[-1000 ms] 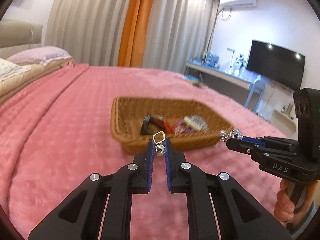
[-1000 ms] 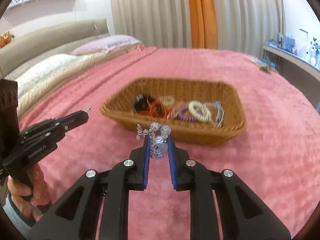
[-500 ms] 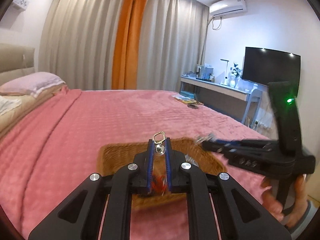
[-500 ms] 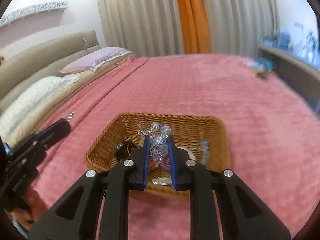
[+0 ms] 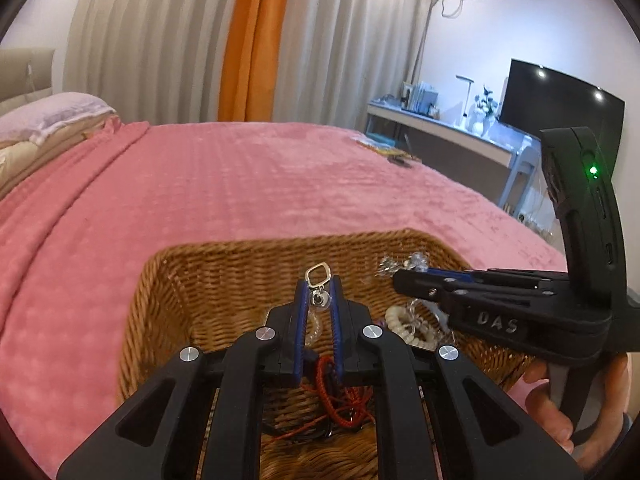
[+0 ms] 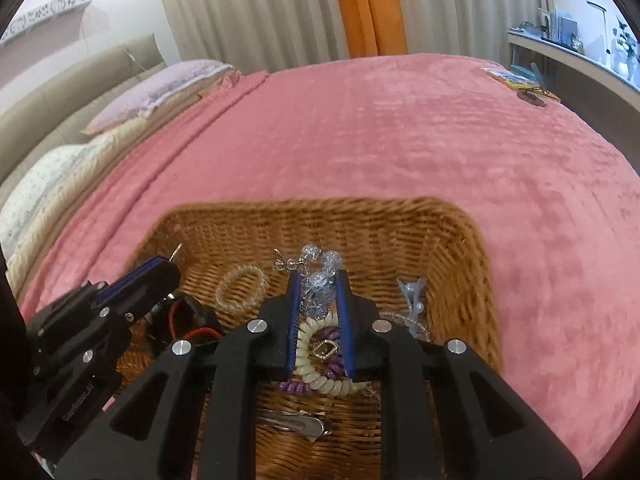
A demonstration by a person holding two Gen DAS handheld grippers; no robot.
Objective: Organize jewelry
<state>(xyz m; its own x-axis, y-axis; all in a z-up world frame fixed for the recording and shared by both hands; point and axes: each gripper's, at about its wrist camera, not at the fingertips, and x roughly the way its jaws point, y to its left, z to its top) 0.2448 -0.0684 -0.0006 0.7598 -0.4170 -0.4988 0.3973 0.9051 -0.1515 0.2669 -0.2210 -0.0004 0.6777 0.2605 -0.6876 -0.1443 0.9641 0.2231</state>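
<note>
A wicker basket (image 5: 248, 276) (image 6: 460, 248) sits on the pink bedspread with both grippers held over it. My left gripper (image 5: 319, 286) is shut on a small silver earring (image 5: 318, 298) with a square loop on top. My right gripper (image 6: 318, 280) (image 5: 404, 270) is shut on a clear crystal bead piece (image 6: 316, 276) (image 5: 400, 266). In the basket lie a cream coil hair tie (image 6: 316, 372), a purple coil tie (image 6: 296, 388), a clear ring tie (image 6: 242, 286), a red cord (image 5: 344, 404), a metal clip (image 6: 296, 426) and a clear hair claw (image 6: 412, 298).
The pink bedspread (image 6: 380, 132) runs wide beyond the basket. Pillows (image 6: 160, 92) lie at the far left. Small items (image 6: 520, 84) rest near the bed's far right edge. A desk and TV (image 5: 560, 104) stand at the right wall. A person's hand (image 5: 560, 400) holds the right gripper.
Both grippers have moved forward from the basket's near side to above its inside, each holding its piece. The basket now fills the lower part of both views.
</note>
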